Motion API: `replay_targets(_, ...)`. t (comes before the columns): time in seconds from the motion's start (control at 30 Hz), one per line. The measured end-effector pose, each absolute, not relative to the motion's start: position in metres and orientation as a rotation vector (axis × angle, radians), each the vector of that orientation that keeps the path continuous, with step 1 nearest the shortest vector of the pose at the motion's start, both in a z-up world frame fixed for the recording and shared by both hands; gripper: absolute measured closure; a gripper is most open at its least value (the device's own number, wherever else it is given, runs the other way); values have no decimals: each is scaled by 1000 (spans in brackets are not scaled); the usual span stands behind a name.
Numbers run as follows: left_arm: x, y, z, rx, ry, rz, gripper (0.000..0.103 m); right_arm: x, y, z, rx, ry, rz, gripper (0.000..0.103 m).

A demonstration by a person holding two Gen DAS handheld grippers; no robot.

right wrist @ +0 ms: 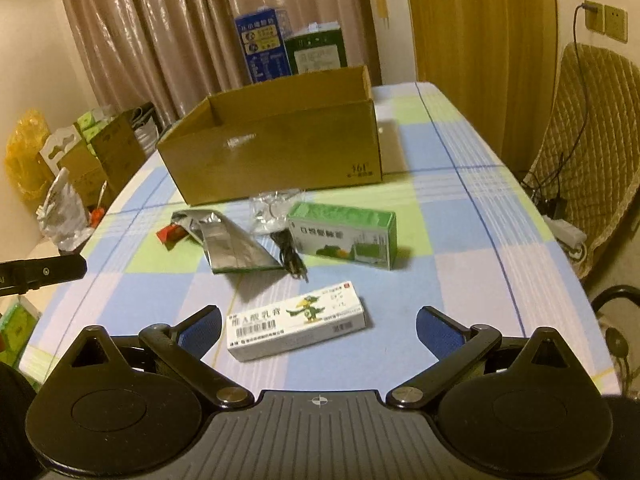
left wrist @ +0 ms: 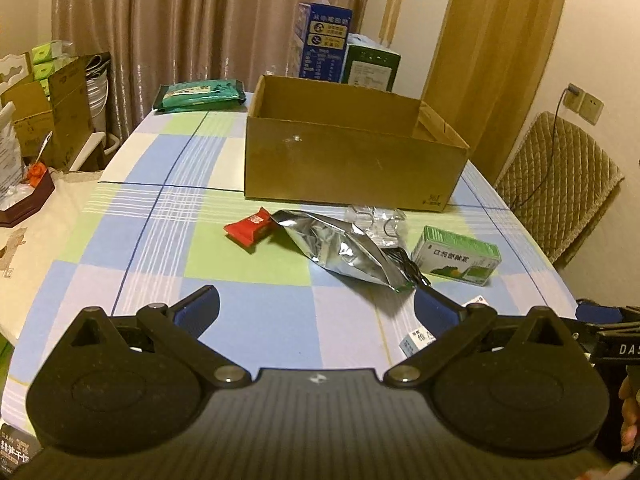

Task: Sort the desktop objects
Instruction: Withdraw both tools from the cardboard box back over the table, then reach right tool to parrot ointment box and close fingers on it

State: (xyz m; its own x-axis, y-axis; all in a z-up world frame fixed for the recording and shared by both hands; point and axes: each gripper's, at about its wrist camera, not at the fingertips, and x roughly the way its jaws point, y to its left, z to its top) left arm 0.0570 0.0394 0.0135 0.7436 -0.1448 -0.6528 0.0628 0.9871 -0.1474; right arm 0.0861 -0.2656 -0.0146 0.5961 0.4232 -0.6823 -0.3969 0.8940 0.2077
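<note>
Closest to us are the two tools. The left gripper has its blue fingers spread wide, with nothing between them, just the checked tablecloth. The right gripper is spread wide too. A long white box with a cartoon bird lies flat on the cloth in the gap between its two fingers, but the fingers do not touch it.

Going from left to right across the table, first comes a small red snack packet. Its end touches a shiny silver bag that lies flat. Next to the bag is a crinkly clear plastic wrapper, and a black cord pokes out near the bag's lower corner. Then there is a green and white box, standing a little apart from the others.

Behind all of these sits a big open cardboard box. I cannot see down to its bottom. Far back on the left, a green packet lies at the table's edge.
</note>
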Motion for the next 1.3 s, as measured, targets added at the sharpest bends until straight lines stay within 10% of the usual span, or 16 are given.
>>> replay_targets(0.8,91,26,-17,94,815,-270,1,131,-192,-53,-711,805,953,3)
replay_targets(1.3,117,14,-48,305,887,-477,1,146,-162,-100,-1071,793,1258,26)
